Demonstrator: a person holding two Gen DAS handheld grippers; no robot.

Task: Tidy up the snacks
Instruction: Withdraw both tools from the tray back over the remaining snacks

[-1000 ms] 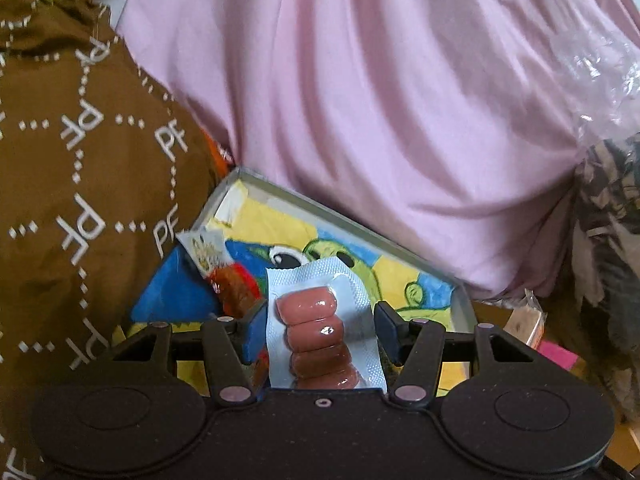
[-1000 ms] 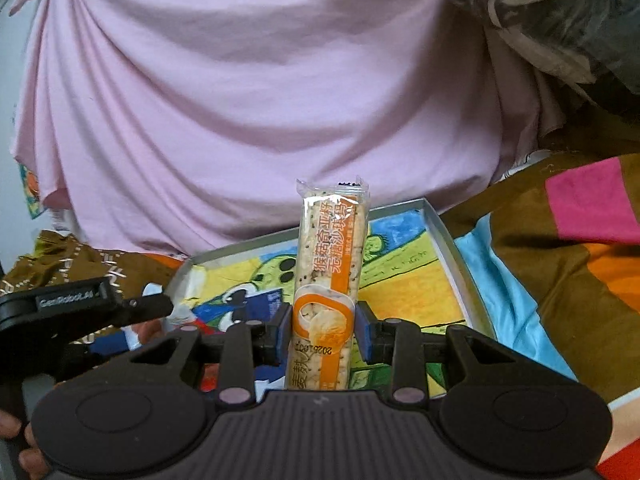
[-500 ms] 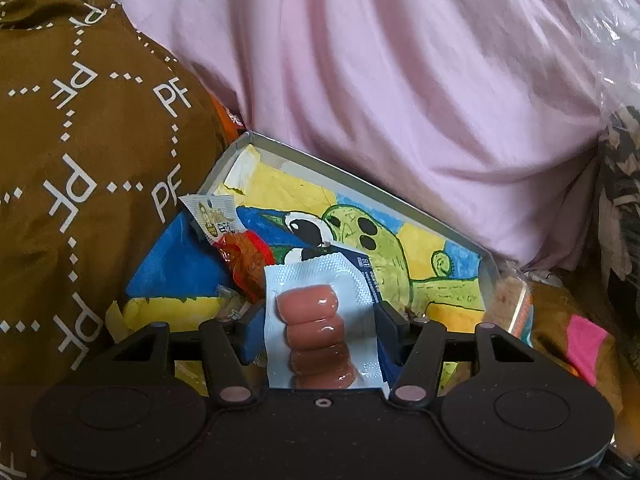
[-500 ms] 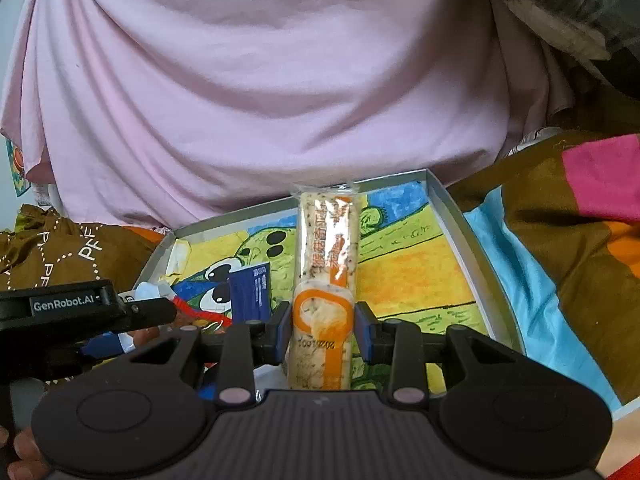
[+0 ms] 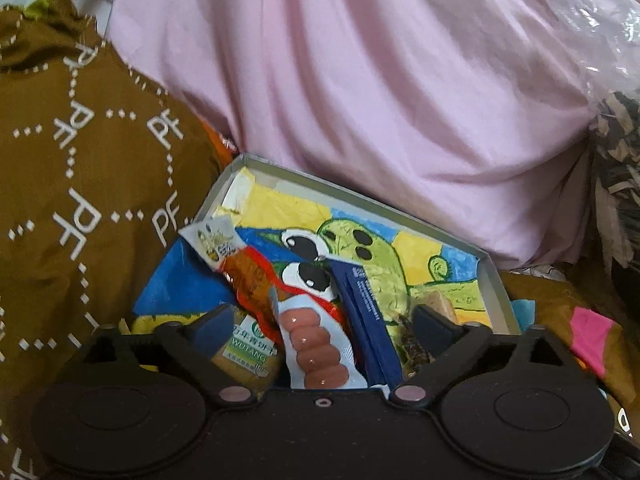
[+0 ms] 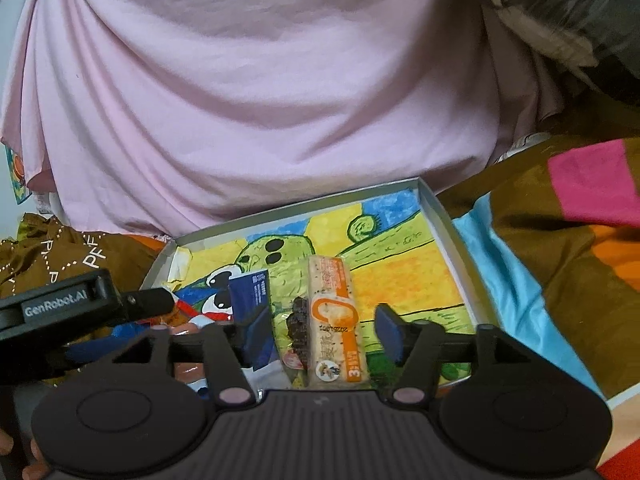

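A shallow box with a cartoon drawing on its floor holds several snacks. My left gripper is open over the box's near left end; a white pack of small sausages lies between its spread fingers, apart from both. My right gripper is open over the box's near side; an orange-and-white cereal bar lies flat in the box between its fingers. A dark blue packet and a red-orange packet lie beside the sausages. The left gripper's body shows at the left of the right wrist view.
A pink cloth hangs right behind the box. A brown patterned cloth is heaped to the left. A striped blanket lies to the right. A green-labelled snack and a dark snack also lie in the box.
Both grippers came down over the box and opened. The sausage pack and the cereal bar, held before, now lie in the box.
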